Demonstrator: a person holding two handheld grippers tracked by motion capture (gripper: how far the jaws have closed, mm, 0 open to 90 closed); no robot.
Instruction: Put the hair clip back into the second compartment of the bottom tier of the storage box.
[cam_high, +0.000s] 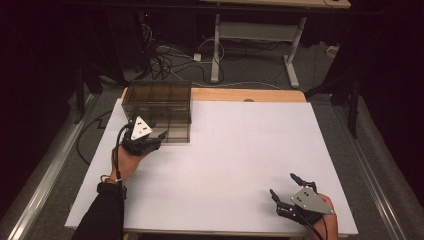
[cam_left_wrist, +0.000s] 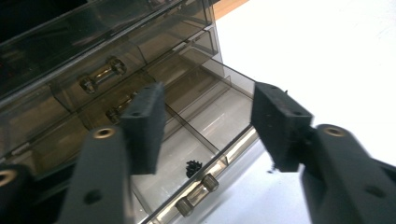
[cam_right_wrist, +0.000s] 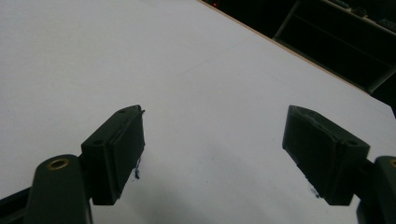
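Smoky clear drawer box (cam_high: 159, 102), bottom drawer (cam_left_wrist: 205, 140) open.

The drawer cabinet (cam_high: 159, 102) is smoky translucent brown, with clear, metal-capped handles (cam_left_wrist: 196, 194). The table top (cam_high: 240, 160) is plain white (light wood edge at rear). Both grippers (cam_high: 159, 136) (cam_high: 284, 186) are black with grey plates.

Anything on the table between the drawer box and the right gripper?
Nothing: in the high view the white table top is bare from the smoky drawer box, bottom drawer pulled out, to the right gripper. The right gripper view shows bare white surface ahead too.
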